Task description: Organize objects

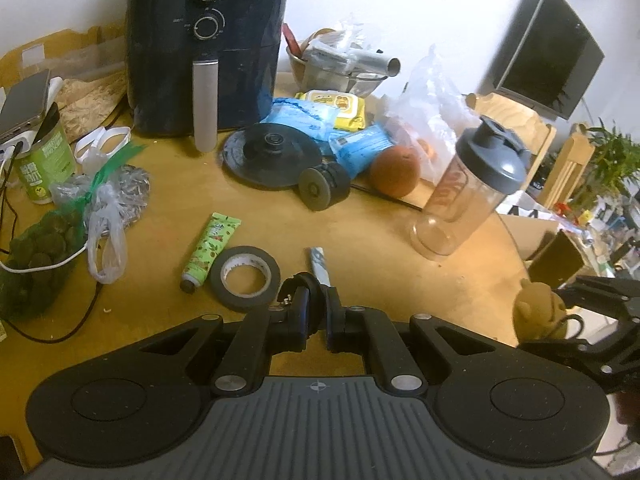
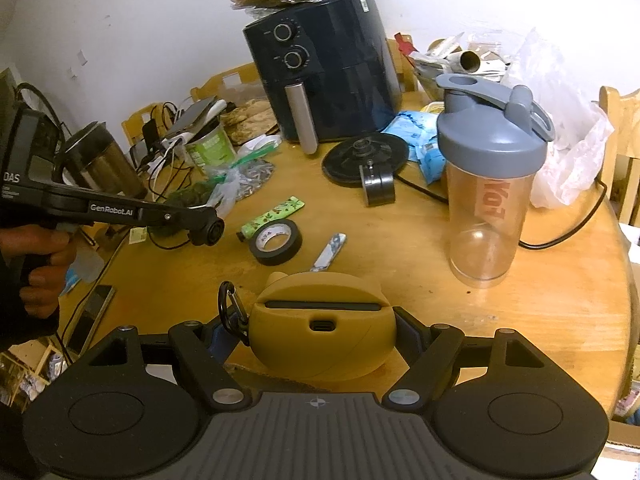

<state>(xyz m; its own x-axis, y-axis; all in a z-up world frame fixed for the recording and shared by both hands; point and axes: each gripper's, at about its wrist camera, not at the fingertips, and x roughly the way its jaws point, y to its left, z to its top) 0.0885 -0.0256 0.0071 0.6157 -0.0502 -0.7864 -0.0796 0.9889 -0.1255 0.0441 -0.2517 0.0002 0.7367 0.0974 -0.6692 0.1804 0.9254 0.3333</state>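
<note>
Wooden bench clutter fills both views. Only my right wrist view shows my right gripper with jaws clamping the yellow case at 6 o'clock. My left gripper has jaws closed, empty.

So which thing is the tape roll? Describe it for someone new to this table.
Start at the air fryer at the back of the table. Come toward the near edge: the tape roll lies flat beside a green tube. It is the only black ring with a white core.
</note>
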